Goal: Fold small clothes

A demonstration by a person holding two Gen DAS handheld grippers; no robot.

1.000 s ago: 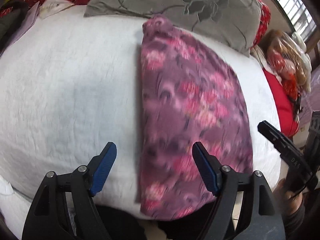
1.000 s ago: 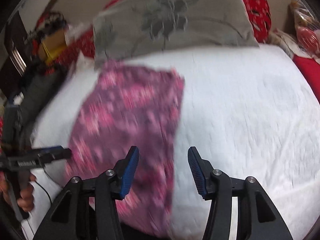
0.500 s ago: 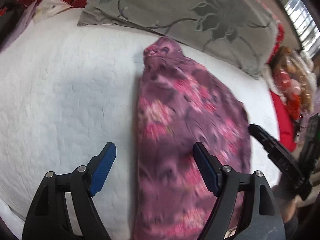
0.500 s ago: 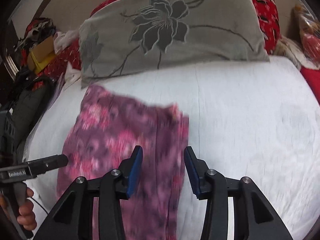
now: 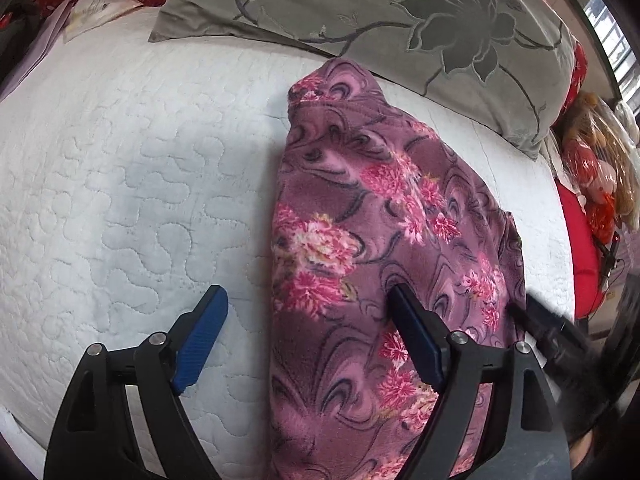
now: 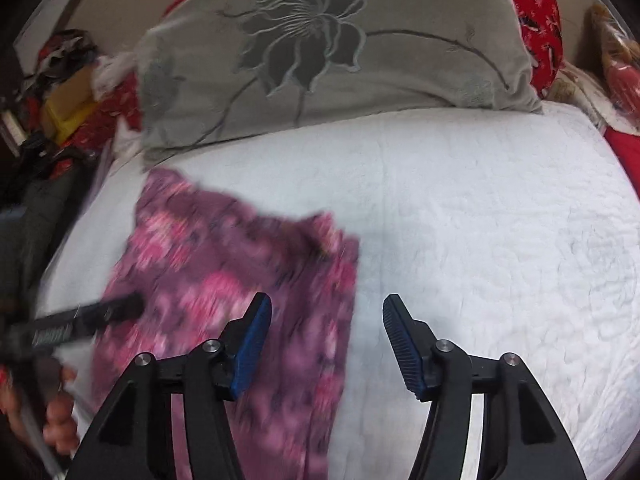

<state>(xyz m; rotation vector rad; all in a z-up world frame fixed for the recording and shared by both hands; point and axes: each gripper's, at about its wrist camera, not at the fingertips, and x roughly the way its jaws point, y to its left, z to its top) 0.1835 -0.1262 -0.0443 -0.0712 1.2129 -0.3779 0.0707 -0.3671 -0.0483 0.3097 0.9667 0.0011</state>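
Note:
A purple fleece garment with pink flowers (image 5: pixel 384 248) lies folded lengthwise on the white quilted bed (image 5: pixel 120 184). My left gripper (image 5: pixel 308 320) is open, its jaws straddling the garment's left edge near the bed's front. The garment also shows, blurred, in the right wrist view (image 6: pixel 240 288). My right gripper (image 6: pixel 326 328) is open and empty over the garment's right edge. The left gripper shows there at the left (image 6: pixel 96 316), and the right gripper shows in the left wrist view (image 5: pixel 552 328).
A grey pillow with a dark flower (image 5: pixel 380 12) lies along the far side of the bed, also in the right wrist view (image 6: pixel 328 52). Red bedding and a doll (image 5: pixel 596 176) sit at the right. Clutter (image 6: pixel 64 92) lies at the far left.
Both grippers have moved forward over the bed toward the pillow, closer to the garment. The right gripper's jaws have opened wider than half a second ago. The garment lies as before.

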